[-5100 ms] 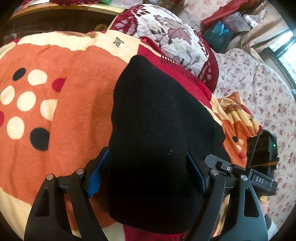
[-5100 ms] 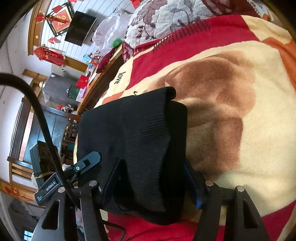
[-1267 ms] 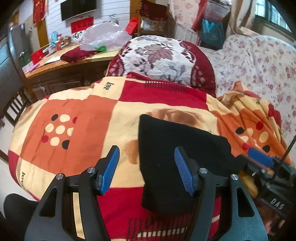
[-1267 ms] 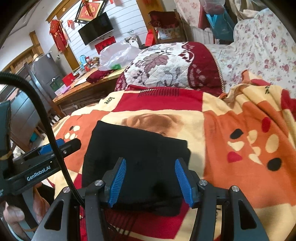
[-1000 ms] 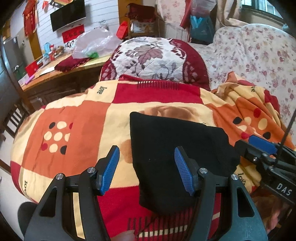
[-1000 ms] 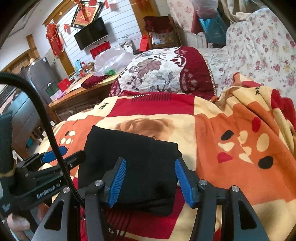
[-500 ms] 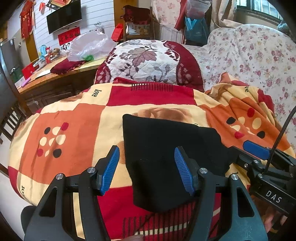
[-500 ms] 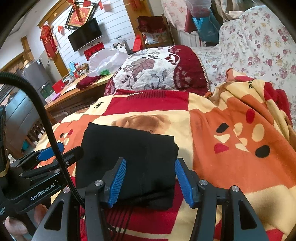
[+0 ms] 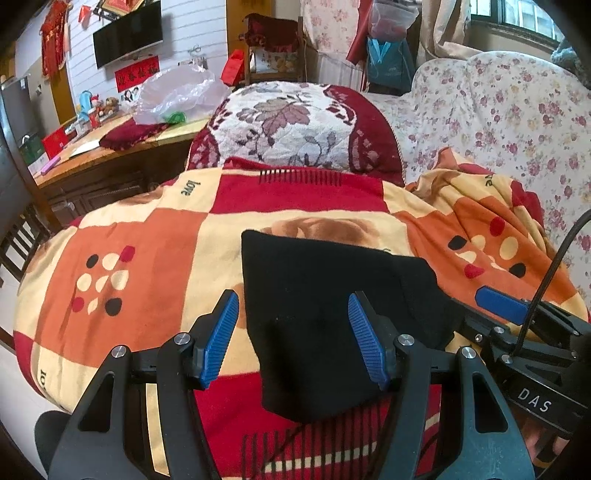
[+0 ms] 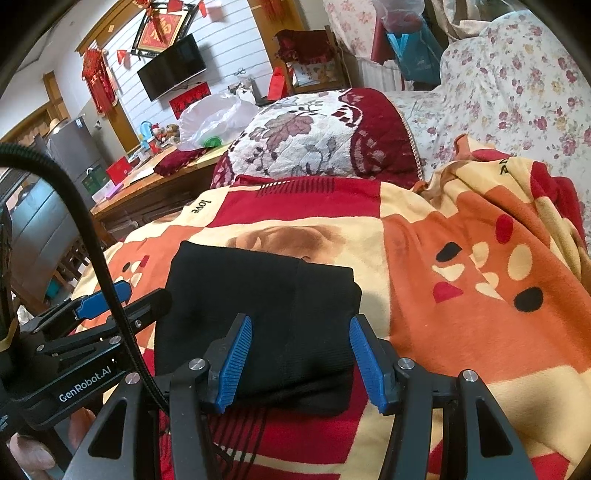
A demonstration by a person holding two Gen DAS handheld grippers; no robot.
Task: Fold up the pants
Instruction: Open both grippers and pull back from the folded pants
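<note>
Black knit, the pants [image 9: 325,295] lie folded into a compact block on the patterned blanket [image 9: 147,251], and we see them from both wrist views. In the left view their near edge runs behind the blue-padded fingers [image 9: 221,332], so that part is cut off for us. The left gripper [image 9: 293,336] hangs above the cloth with its fingers apart, nothing between the pads that they press on. The right gripper [image 10: 301,363] also stands with its fingers spread over the near end of the pants, clear of the fabric as far as we can tell (the lowest fold is hidden behind the black frame).

Each gripper shows at the edge of the other's view, partly cropped: we read "DAS" on the body of the right one in the left view, and "GenRobot.AI" on the left one in the right view. A fingertip of the person's left hand [image 10: 29,450] peeks out beneath it; the rest is out of frame.

The blanket carries the word "love" [image 9: 189,188] near its far edge. Behind it sit a quilted floral cushion [image 9: 295,122] and a wooden worktop [image 9: 110,147] with a clear plastic bag [image 9: 177,92]. The red wall sign under the television [image 9: 129,33] bears writing too small for us to read
</note>
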